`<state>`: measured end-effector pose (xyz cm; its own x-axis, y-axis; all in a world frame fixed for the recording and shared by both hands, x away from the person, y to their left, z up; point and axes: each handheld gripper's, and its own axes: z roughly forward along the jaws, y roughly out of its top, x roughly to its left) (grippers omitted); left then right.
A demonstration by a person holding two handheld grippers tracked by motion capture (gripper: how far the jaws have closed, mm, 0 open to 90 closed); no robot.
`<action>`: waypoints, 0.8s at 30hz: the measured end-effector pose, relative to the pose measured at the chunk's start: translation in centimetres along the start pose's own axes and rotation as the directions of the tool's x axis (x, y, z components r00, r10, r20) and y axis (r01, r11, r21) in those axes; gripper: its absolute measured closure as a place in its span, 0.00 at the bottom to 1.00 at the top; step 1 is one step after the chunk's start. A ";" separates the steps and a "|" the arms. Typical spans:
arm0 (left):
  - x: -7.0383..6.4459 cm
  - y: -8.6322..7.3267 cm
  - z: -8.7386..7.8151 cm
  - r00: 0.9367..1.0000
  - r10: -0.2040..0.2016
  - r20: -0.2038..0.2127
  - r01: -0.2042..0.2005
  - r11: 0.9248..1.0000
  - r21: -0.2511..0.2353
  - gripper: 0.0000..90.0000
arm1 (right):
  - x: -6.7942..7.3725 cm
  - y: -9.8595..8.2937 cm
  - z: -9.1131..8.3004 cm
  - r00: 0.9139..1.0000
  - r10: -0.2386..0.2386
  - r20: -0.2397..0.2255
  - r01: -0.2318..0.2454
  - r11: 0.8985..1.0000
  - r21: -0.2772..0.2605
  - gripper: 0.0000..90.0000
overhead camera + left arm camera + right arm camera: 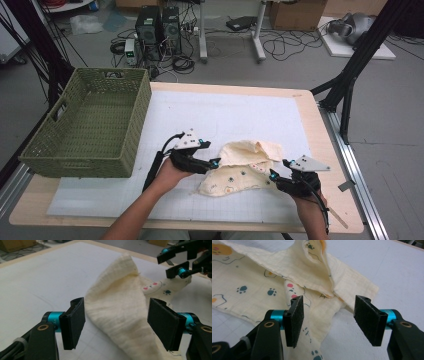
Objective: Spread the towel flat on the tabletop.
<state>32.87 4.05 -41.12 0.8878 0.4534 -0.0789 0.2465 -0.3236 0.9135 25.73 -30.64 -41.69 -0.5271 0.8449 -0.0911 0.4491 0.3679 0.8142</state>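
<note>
A cream cloth [245, 167] printed with paw marks lies crumpled on the white mat [225, 115], near the table's front. My left gripper [216, 163] is at the cloth's left edge, jaws open, with a raised fold of the cloth [117, 305] standing between them. My right gripper [273, 175] sits at the cloth's right corner, also open, and a strip of the cloth [322, 315] runs between its jaws. In the left gripper view the right gripper [175, 263] shows at the top right, beyond the cloth.
A green woven basket [125, 135] stands empty at the table's left side. The mat stretches bare behind the cloth. Beyond the table are computer towers [157, 27], cables, cardboard boxes and black frame legs [350, 80].
</note>
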 end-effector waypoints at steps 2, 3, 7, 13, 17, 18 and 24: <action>-0.8 0.2 1.4 0.999 0.026 0.042 -0.027 0.999 0.023 0.34 | 0.0 0.0 0.0 1.000 0.009 -0.005 -0.009 1.000 -0.004 0.45; -1.0 0.2 1.8 0.998 0.035 0.045 -0.037 0.999 0.029 0.34 | 0.0 0.0 0.0 1.000 0.008 -0.006 -0.008 1.000 -0.006 0.45; -1.3 0.1 3.3 0.997 0.052 0.053 -0.056 0.995 0.079 0.34 | 0.2 0.0 0.1 1.000 0.006 -0.010 -0.006 1.000 -0.003 0.45; -1.2 -0.3 4.7 0.995 0.098 -0.022 -0.093 0.981 0.169 0.90 | 0.3 0.0 0.3 1.000 0.011 -0.021 -0.011 1.000 0.000 0.45; 0.1 -0.3 3.7 0.997 0.026 -0.074 -0.016 0.992 0.128 0.96 | 0.4 -0.3 0.9 0.999 0.026 -0.036 -0.025 1.000 0.013 0.47; 1.0 -0.4 2.7 0.993 -0.064 -0.099 0.071 0.995 0.071 0.96 | 0.4 -0.4 1.1 0.998 0.040 -0.046 -0.039 0.999 0.019 0.48; 3.5 -1.4 -0.3 0.967 -0.203 -0.156 0.206 0.979 0.004 0.96 | 1.1 -0.9 3.3 0.990 0.070 -0.120 -0.058 0.993 0.098 0.63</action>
<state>35.50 6.30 -42.59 0.7478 0.6333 -0.1996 0.4258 -0.2267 0.8760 27.16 -28.77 -44.44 -0.5770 0.8160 0.0355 0.5475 0.3542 0.7582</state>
